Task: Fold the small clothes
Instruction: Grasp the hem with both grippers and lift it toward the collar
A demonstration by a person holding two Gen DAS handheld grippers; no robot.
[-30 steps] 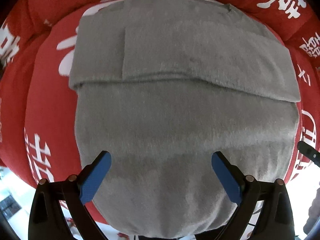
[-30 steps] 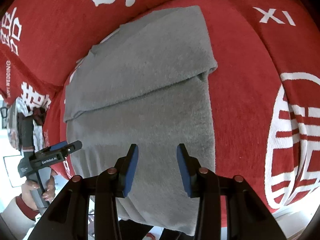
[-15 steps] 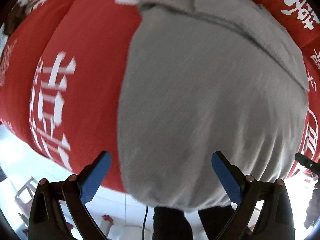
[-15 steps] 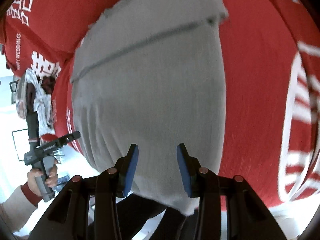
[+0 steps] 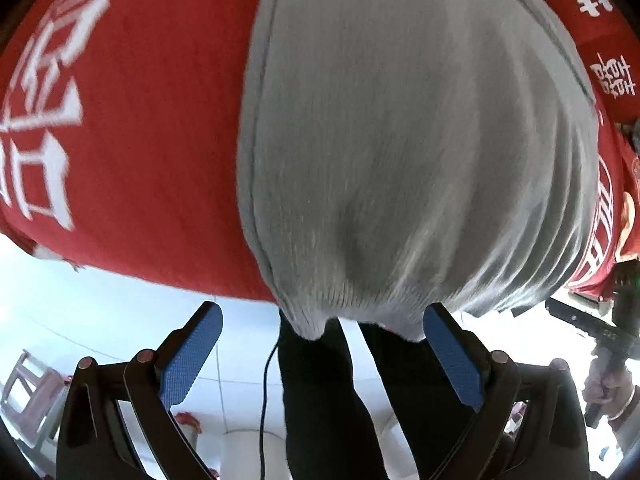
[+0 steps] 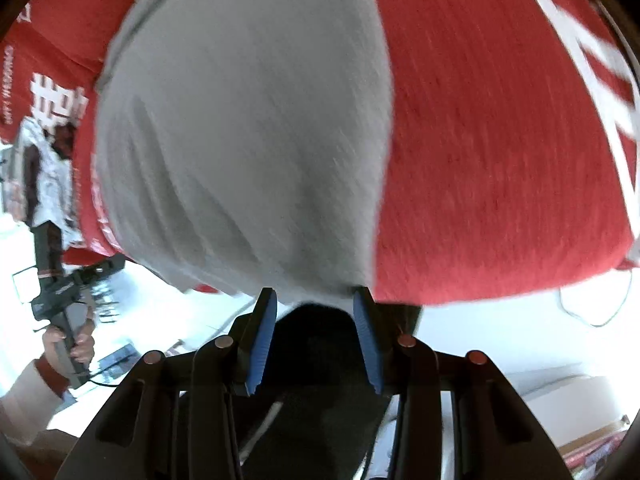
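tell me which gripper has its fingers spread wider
The left gripper: its blue-padded fingers stand far apart at the grey knitted garment hem; the right gripper is narrower.

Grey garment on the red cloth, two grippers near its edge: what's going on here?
A person is folding a grey knit garment laid on a red cloth with white characters, working a handheld gripper in each hand. Both grippers sit at the hem nearest the person, which hangs over the edge of the surface. The left gripper is wide open with the hem between its fingers, not clamped. The right gripper is open more narrowly at the hem's other corner. Neither has hold of the fabric yet.
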